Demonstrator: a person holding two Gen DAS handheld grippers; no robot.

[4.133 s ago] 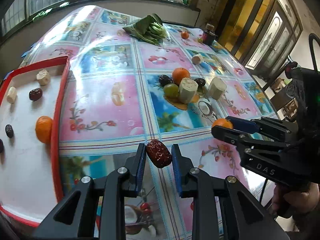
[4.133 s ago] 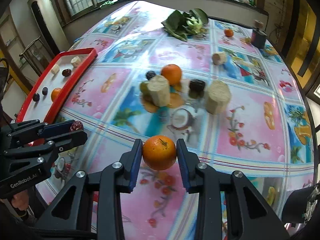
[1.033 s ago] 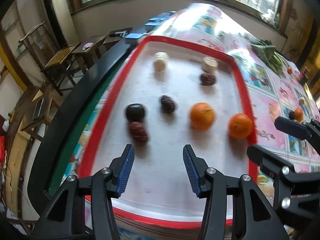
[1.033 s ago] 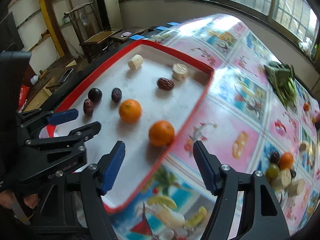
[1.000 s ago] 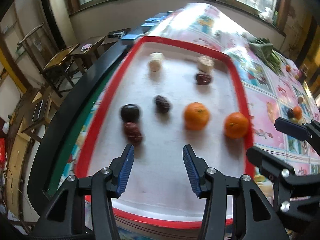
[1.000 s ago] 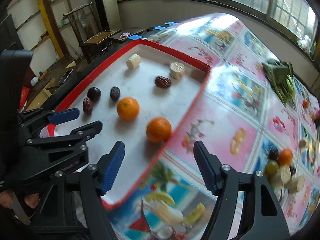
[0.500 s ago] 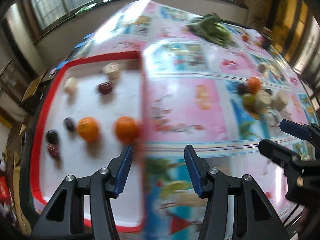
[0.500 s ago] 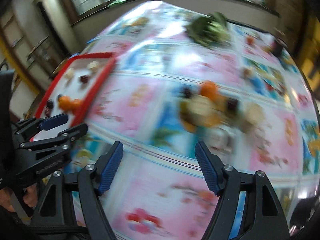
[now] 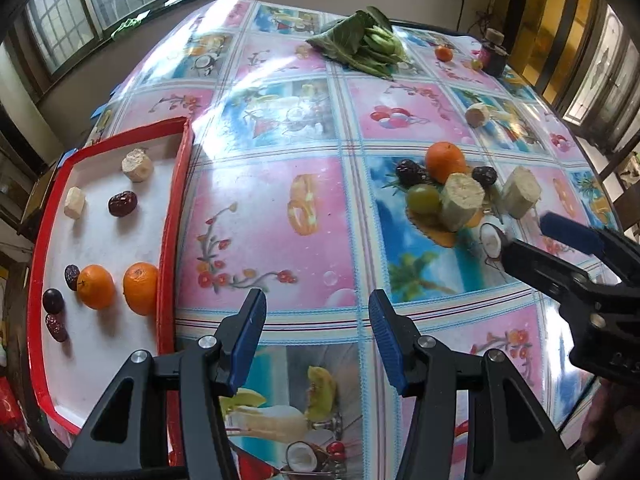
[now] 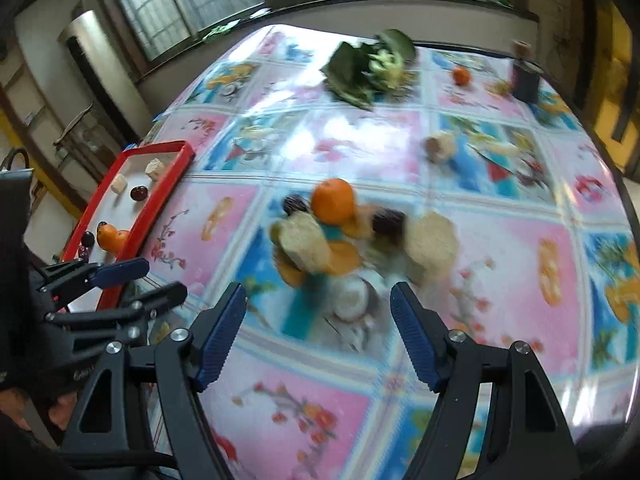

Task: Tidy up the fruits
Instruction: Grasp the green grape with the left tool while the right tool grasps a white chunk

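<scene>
- Left gripper [image 9: 316, 336]: jaws spread wide, nothing between them; it hangs over the near edge of the table [image 9: 260, 208], just right of the tray's right rim.
- Right gripper [image 10: 318, 334]: likewise released and empty, aimed at the loose fruit cluster toward the table's right side.
- Tray [image 9: 166, 236], at the table's left edge: holds two oranges at its right rim, dark fruits and pale cut pieces.
- Cluster: orange [image 9: 445, 161], green fruit [image 9: 423, 199], dark fruits and pale cut chunk [image 9: 462, 200], packed touching.
- Recommended: take an outer piece first, centre the jaws, close gently to avoid knocking neighbours.
</scene>
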